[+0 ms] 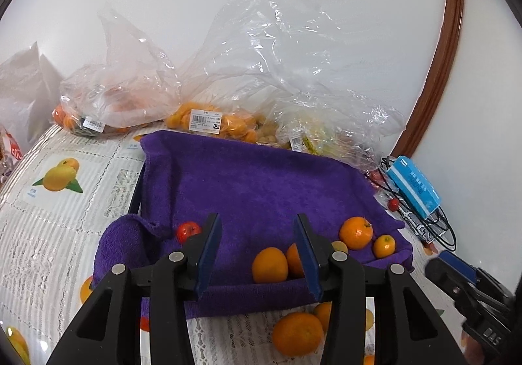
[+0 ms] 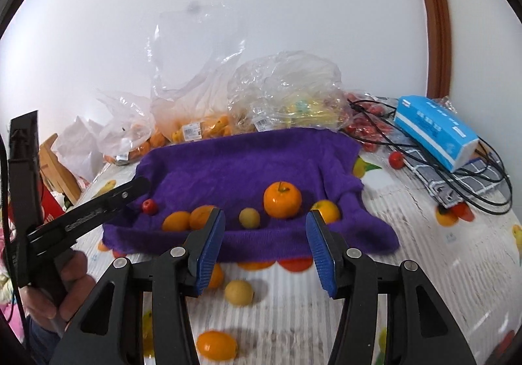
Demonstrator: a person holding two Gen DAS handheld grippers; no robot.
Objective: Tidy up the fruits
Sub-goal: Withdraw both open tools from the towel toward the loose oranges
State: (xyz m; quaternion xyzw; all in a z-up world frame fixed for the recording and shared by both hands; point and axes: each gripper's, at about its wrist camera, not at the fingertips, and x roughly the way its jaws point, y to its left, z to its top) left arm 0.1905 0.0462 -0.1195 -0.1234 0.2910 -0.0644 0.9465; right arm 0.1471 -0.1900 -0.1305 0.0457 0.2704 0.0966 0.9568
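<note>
fruit-print tablecloth [image 2: 326, 299] against white wall [image 2: 261, 22]; purple towel [image 2: 244, 169] on it.

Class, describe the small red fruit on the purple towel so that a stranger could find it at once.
Start at the purple towel spread across the table. Follow the row of fruit along its near edge to the far left end. The small red fruit lies there, the only red one beside two oranges.

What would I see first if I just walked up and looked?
The purple towel in the middle of the table, with oranges and one small red fruit lined up along its near edge; the biggest orange sits right of centre. Behind it, crinkly clear plastic bags of fruit stand against the white wall. A blue tissue pack lies to the right.
</note>
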